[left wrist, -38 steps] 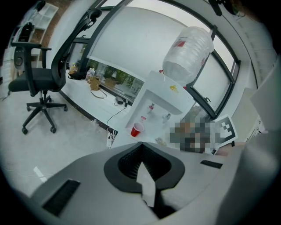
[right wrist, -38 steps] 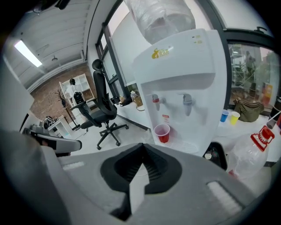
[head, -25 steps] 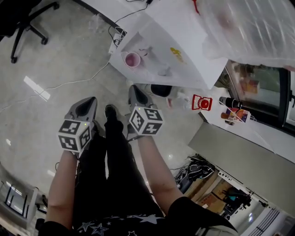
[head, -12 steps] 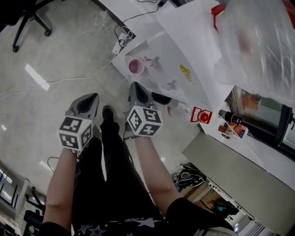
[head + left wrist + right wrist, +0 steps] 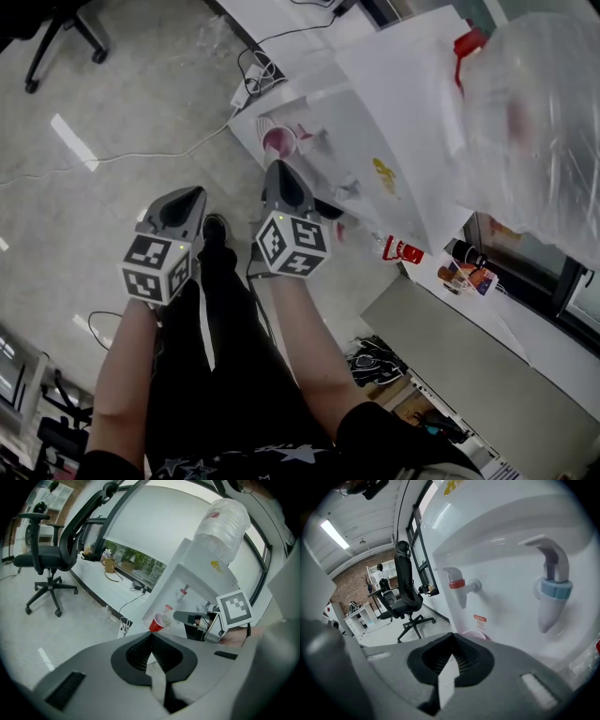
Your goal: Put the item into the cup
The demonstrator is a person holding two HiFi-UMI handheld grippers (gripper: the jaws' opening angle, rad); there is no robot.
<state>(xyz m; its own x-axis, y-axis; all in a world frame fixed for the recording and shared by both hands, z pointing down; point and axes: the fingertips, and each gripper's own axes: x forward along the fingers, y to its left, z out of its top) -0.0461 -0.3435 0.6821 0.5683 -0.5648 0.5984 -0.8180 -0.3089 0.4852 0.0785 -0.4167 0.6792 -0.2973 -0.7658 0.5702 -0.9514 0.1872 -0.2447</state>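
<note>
A red plastic cup [image 5: 278, 141] stands in the recess of a white water dispenser [image 5: 394, 122], below its taps. My right gripper [image 5: 274, 167] is shut and empty, its tip just short of the cup. In the right gripper view the cup's rim [image 5: 476, 633] peeks over the closed jaws [image 5: 451, 635], with a red tap [image 5: 457, 585] and a blue tap [image 5: 555, 590] above. My left gripper [image 5: 194, 194] is shut and empty over the floor, left of the dispenser. From the left gripper view [image 5: 151, 634] the cup [image 5: 159, 622] and the right gripper [image 5: 187, 618] show ahead. I see no loose item.
A large water bottle [image 5: 534, 122] sits on top of the dispenser. A power strip and cables [image 5: 251, 70] lie on the floor beside it. An office chair [image 5: 47, 559] stands to the left. A red-and-white package [image 5: 398, 250] lies lower right. The person's legs are below the grippers.
Both grippers have drawn nearer to the dispenser; the right tip is closer to the red cup. Both stay shut.
</note>
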